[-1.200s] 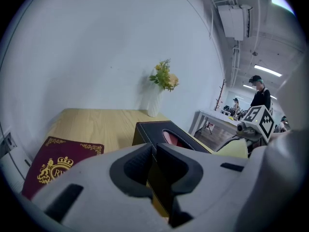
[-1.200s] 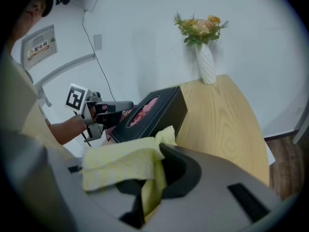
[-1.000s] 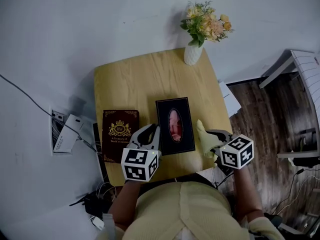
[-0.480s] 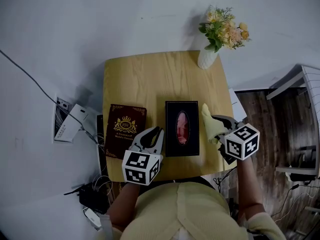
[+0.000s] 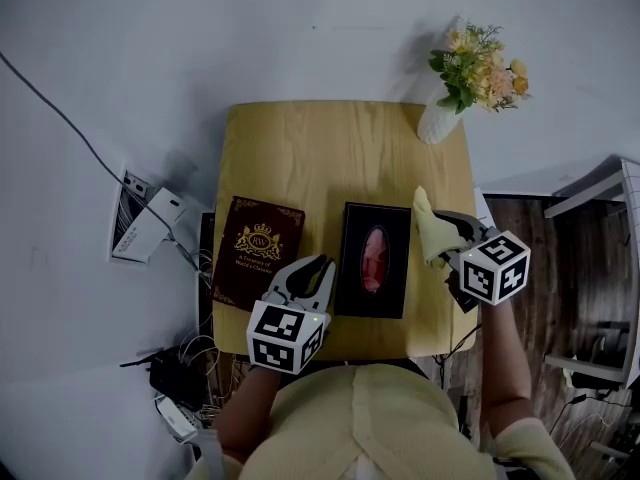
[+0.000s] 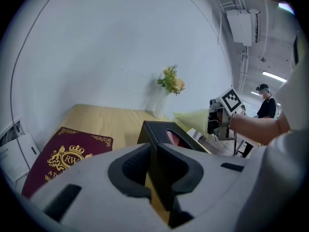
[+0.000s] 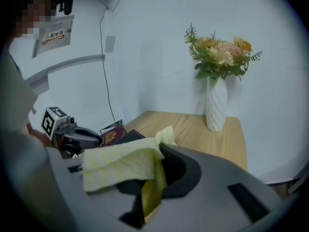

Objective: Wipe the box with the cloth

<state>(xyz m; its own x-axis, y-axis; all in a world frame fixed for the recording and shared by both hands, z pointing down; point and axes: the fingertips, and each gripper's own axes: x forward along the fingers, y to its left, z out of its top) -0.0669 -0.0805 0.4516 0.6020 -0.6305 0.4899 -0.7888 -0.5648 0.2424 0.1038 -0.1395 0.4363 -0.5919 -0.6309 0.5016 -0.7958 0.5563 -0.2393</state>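
A black tissue box (image 5: pixel 375 260) with an oval opening lies flat on the wooden table (image 5: pixel 320 158); it also shows in the left gripper view (image 6: pixel 164 129). My right gripper (image 5: pixel 446 236) hovers just off the box's right side, shut on a pale yellow cloth (image 5: pixel 430 226). The cloth (image 7: pixel 123 166) drapes over the right gripper (image 7: pixel 154 153). My left gripper (image 5: pixel 318 268) is shut and empty at the box's near left corner, between box and book. Its tips (image 6: pixel 153 149) meet with nothing between them.
A maroon book (image 5: pixel 256 253) with a gold crest lies left of the box. A white vase of flowers (image 5: pixel 440 120) stands at the table's far right corner. Cables and a power strip (image 5: pixel 150 223) sit on the floor to the left.
My right gripper has carried the cloth away from me along the box's right side and slightly up. The left gripper has stayed put. The head view has shifted.
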